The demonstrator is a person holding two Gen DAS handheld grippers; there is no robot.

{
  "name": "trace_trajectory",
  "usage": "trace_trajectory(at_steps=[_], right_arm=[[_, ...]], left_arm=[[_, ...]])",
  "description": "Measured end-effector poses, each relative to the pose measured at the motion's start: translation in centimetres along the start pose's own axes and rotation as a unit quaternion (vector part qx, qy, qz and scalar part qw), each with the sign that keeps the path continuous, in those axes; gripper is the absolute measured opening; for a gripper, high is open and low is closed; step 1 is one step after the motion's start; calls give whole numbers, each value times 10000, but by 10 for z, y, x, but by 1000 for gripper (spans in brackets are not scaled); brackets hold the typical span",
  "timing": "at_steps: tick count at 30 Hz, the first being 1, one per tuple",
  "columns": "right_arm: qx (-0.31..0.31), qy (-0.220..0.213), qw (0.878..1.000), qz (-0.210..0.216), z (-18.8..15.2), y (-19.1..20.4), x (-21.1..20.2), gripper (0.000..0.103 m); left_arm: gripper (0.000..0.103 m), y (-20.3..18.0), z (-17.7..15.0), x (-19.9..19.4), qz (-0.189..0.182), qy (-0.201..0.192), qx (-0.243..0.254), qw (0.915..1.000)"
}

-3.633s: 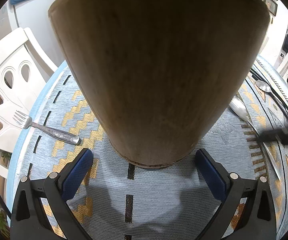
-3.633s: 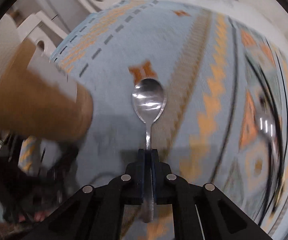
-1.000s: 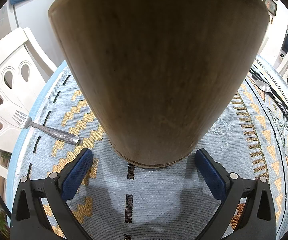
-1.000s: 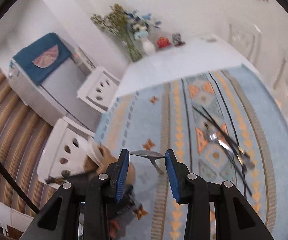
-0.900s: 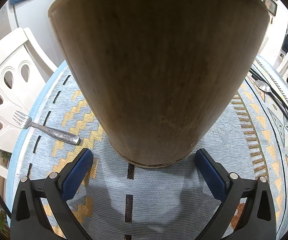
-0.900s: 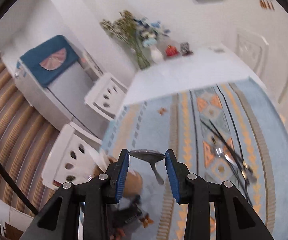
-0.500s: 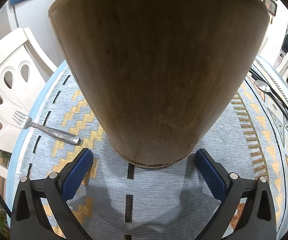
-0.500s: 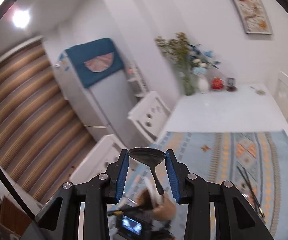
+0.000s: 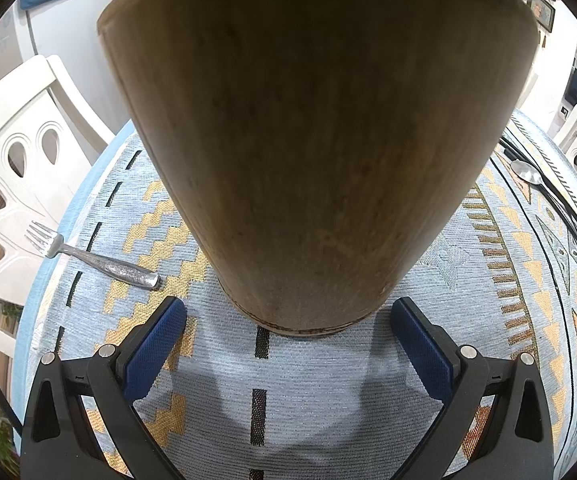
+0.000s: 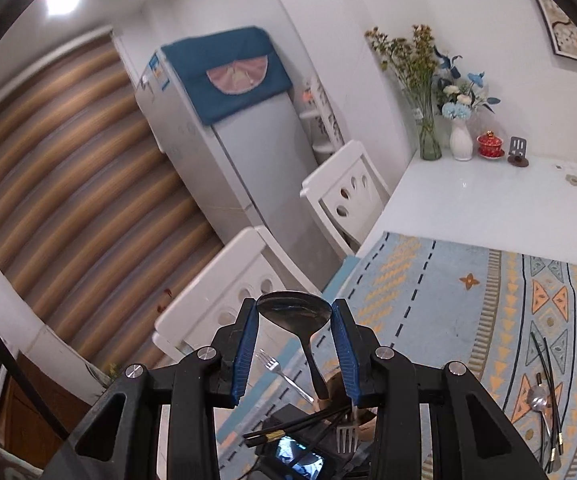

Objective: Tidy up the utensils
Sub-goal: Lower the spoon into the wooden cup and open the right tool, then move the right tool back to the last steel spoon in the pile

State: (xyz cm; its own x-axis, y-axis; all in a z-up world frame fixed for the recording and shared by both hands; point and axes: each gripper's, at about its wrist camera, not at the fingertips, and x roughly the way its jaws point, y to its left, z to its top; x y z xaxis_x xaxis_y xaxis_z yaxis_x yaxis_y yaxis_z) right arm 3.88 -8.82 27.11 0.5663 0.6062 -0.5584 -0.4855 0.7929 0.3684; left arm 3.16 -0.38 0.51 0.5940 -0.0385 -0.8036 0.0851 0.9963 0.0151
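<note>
A tall tan wooden holder (image 9: 308,160) stands on the patterned cloth and fills the left wrist view. My left gripper (image 9: 288,304) has its blue pads on either side of the holder's base, and a strip of cloth shows beside the left pad. My right gripper (image 10: 294,314) is shut across the bowl of a steel spoon (image 10: 294,308). Its handle hangs down toward the holder (image 10: 364,420), which holds a fork (image 10: 346,436) and black chopsticks (image 10: 300,426). Another fork (image 9: 88,258) lies at the cloth's left edge. A second spoon (image 9: 526,172) and more chopsticks (image 9: 548,196) lie at the right.
White chairs (image 9: 12,168) stand close along the table's left edge. A grey fridge (image 10: 228,152) with a blue cover stands behind them. Vases with flowers (image 10: 428,136) and a red cup (image 10: 488,146) sit at the far end of the white table (image 10: 488,200).
My right gripper has lifted and rolled with the spoon, so its view swung from the cloth up to the room. The spoon's handle now hangs over the holder. The left gripper has not moved.
</note>
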Motion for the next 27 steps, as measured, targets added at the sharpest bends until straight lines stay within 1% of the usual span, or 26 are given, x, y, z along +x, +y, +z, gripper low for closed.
trace_trajectory(at_steps=[3,8,10,13,16,19,23,27], right_arm=[[-47,161,9999,-37,-6,-1,16,36],[-66,303,9994,-145,-15,-5,32,36],[28,359,9993,-111,-17,-10,36,36],[197,606,9979,79,-21,-15,41,37],[345,737,9967,50,-25,-20,40,43],[402,682,9969,-2,-27,-23,32,47],[344,575,9976,-179,-26,-22,16,48],[447,432,9973,-392,-28,-30,-3,50]], left_arm=[[103,0,0,0,-1,0,0,10000],[103,0,0,0,-1,1,1,10000],[103,0,0,0,-1,0,1,10000],[103,0,0,0,-2,0,2,10000],[103,0,0,0,0,1,2,10000],[103,0,0,-1,2,1,3,10000],[103,0,1,-1,2,3,3,10000],[103,0,0,0,2,3,2,10000]])
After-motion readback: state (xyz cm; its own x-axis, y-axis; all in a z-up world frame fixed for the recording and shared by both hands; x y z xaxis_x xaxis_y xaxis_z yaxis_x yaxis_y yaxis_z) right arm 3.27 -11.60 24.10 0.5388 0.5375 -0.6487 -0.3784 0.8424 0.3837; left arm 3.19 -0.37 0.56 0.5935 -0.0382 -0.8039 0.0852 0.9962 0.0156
